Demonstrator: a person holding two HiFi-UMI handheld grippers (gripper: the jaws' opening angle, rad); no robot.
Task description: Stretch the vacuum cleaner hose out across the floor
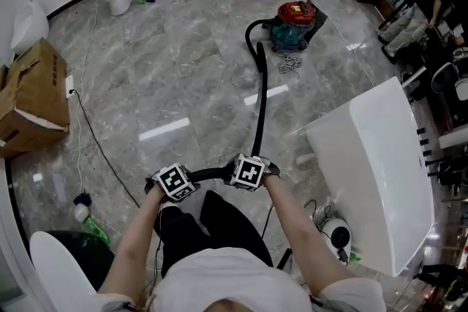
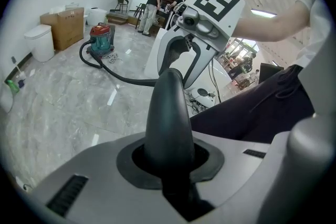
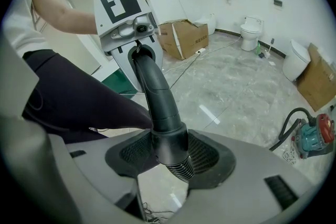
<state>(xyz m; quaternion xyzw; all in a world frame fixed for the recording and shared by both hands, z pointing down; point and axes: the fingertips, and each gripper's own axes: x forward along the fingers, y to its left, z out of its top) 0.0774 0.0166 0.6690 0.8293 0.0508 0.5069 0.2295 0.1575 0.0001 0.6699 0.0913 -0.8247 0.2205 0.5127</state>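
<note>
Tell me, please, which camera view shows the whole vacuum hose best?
The head view: the hose runs unbroken from the vacuum cleaner to the handle. The left gripper view shows that handle close up, with the far stretch small. The right gripper view shows mainly the cuff and the ribbed start.

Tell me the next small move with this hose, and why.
The left claw and right claw are each shut on the handle end of the hose. It runs fairly straight over the floor but hooks in a bend beside the vacuum cleaner. So I would probably draw both claws a little back, away from the cleaner, to take out that slack.
</note>
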